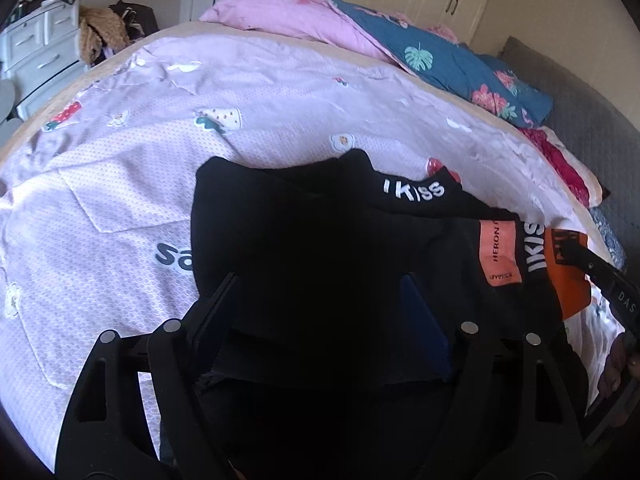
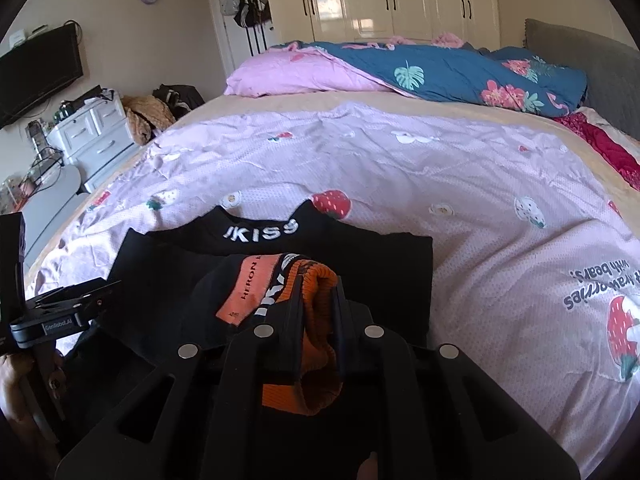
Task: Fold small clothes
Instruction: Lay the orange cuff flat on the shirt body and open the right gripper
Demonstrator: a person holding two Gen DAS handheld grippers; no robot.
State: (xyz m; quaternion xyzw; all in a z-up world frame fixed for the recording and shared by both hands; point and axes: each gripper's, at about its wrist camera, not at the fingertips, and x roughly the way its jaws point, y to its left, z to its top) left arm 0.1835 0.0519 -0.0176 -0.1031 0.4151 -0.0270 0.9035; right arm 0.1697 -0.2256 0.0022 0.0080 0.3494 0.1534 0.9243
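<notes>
A black garment with white "IKISS" lettering and an orange patch lies partly folded on the lilac bedsheet. My left gripper is open, its fingers spread wide over the black cloth. My right gripper is shut on the garment's orange ribbed hem, holding it over the black body. The right gripper also shows at the right edge of the left wrist view. The left gripper's body shows at the left of the right wrist view.
A pink pillow and a blue floral quilt lie at the far end of the bed. A red cloth lies by the grey headboard. White drawers stand left of the bed.
</notes>
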